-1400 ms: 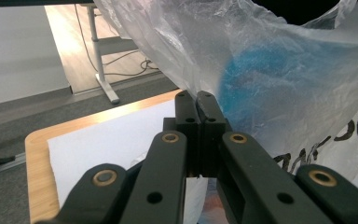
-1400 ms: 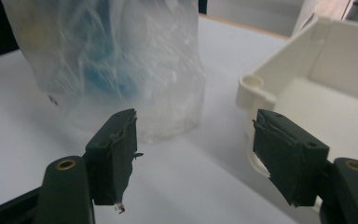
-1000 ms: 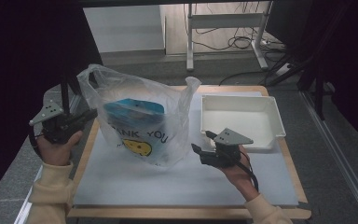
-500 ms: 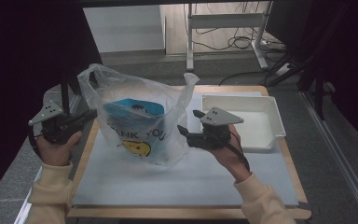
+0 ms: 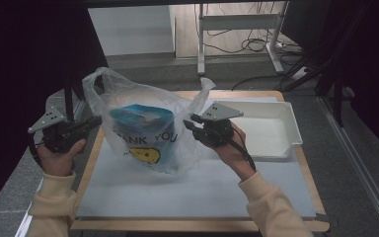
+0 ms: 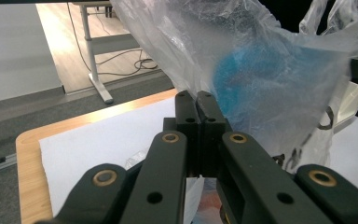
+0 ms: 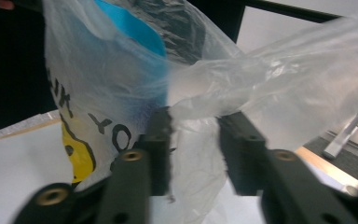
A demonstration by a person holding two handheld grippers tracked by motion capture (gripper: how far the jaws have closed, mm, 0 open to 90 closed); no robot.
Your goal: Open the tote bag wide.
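Observation:
A clear plastic bag (image 5: 148, 143) printed THANK YOU with a yellow smiley stands on the white mat, a blue pack (image 5: 140, 116) inside it. My left gripper (image 5: 97, 120) is shut on the bag's left edge, and the film (image 6: 270, 79) rises from its closed tips (image 6: 196, 95). At the bag's right side is my right gripper (image 5: 187, 122). Its jaws have just been closing and still stand a little apart, with a bunched fold of the bag (image 7: 200, 93) between them (image 7: 193, 116). The pads do not visibly press on the film.
A white tray (image 5: 288, 107) sits on the right part of the wooden table (image 5: 197, 224), just behind my right hand. The white mat (image 5: 197, 187) covers the tabletop. Desk legs and cables stand on the floor beyond the far edge.
My right gripper has moved left and up from in front of the tray to the bag's right side, and its jaws have narrowed around the film. The left gripper has stayed put.

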